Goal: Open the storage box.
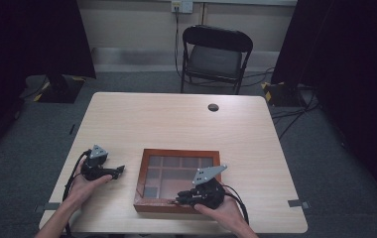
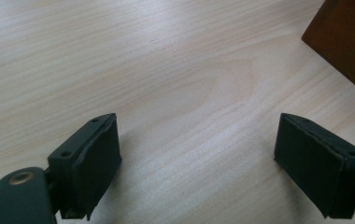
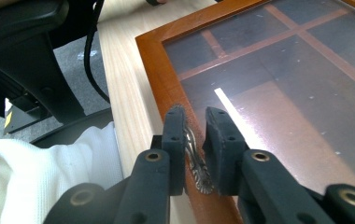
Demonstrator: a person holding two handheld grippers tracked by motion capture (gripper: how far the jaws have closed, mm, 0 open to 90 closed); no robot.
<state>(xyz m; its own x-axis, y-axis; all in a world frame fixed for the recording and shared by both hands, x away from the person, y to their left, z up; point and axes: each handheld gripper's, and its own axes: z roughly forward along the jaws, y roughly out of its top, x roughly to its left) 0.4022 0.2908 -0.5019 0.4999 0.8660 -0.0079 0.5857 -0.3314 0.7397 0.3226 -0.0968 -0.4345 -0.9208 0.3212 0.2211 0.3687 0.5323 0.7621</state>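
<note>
Two grippers work at a pale wooden table (image 1: 186,124) in the high view. A brown box (image 1: 177,179) with a glass lid lies flat near the table's near edge, its inside split into compartments. The left gripper (image 1: 118,170) rests on the table in the person's left hand (image 1: 85,186), just left of the box and clear of it, pointing toward it. The right gripper (image 1: 181,199) sits at the box's near edge, held by the right hand (image 1: 221,210). A black chair (image 1: 215,57) stands beyond the far side of the table.

From the left gripper view, the jaws stand wide apart with only bare tabletop (image 2: 175,70) between them. A corner of the box (image 2: 348,42) shows at the upper right, well clear of the pads.

From the right gripper view, the jaws are drawn close together over the box's wooden frame (image 3: 159,70). A small ornate metal clasp (image 3: 195,161) on that frame sits between the pads, touching the left pad, with a narrow gap toward the right one. A white sleeve (image 3: 40,179) lies at the lower left beside the table edge.
</note>
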